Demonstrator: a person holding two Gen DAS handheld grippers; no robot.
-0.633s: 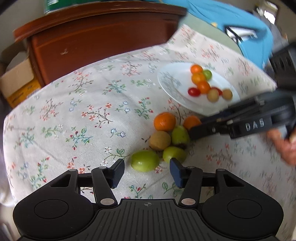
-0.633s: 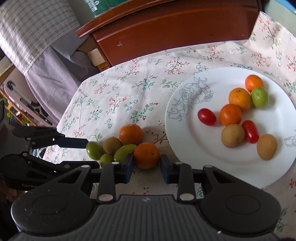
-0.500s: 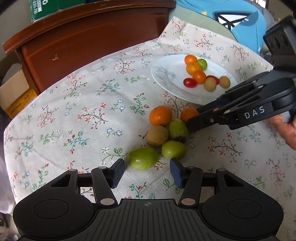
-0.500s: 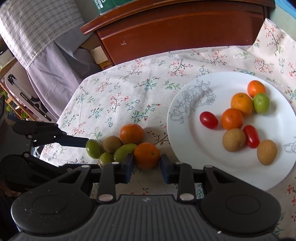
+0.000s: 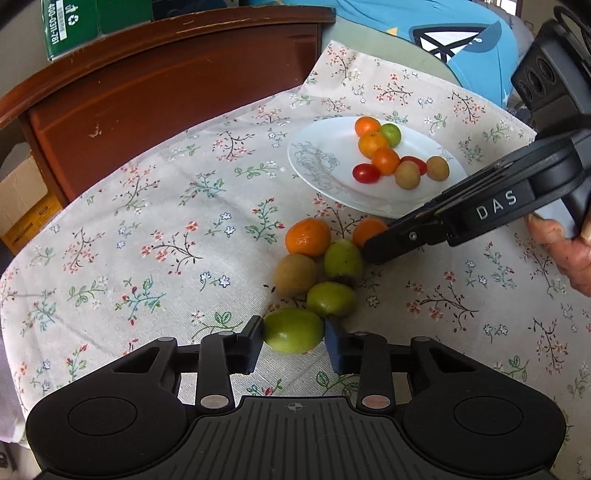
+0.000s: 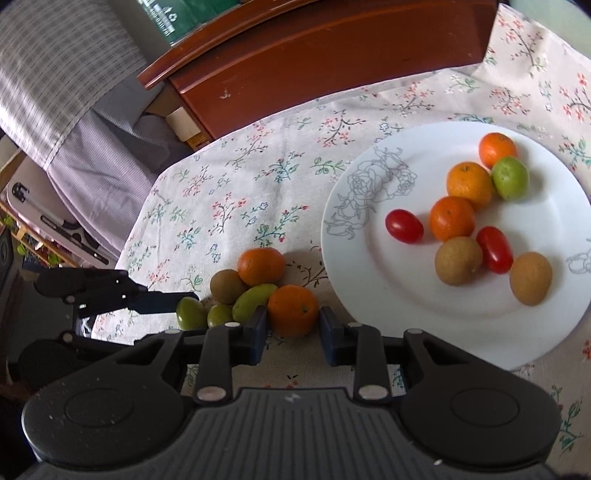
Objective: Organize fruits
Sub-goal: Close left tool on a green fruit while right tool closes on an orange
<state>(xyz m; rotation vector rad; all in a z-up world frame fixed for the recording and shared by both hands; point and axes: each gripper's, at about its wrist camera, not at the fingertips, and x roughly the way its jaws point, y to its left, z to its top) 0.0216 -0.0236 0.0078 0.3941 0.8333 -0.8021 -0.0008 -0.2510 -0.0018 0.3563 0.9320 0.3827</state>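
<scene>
A loose pile of fruit lies on the flowered tablecloth [image 5: 166, 229] beside a white plate [image 5: 321, 173]. My left gripper [image 5: 294, 338] is open with its fingers on either side of a green fruit [image 5: 293, 331]. My right gripper [image 6: 293, 326] is open around an orange [image 6: 293, 309] at the pile's near edge. Behind lie another orange [image 6: 260, 266], a brown fruit [image 6: 227, 286] and green fruits [image 6: 251, 297]. The plate [image 6: 369, 280] holds oranges, a green fruit, red tomatoes and brown fruits.
A dark wooden cabinet [image 5: 166, 92] stands behind the table with a green box [image 5: 70, 22] on it. A cardboard box [image 5: 22, 199] is at the left. Blue cloth [image 5: 461, 40] lies at the back right. Checked fabric [image 6: 55, 74] hangs left of the table.
My left gripper has moved forward so that the green fruit now sits between its fingers. My right gripper has stayed around the orange.
</scene>
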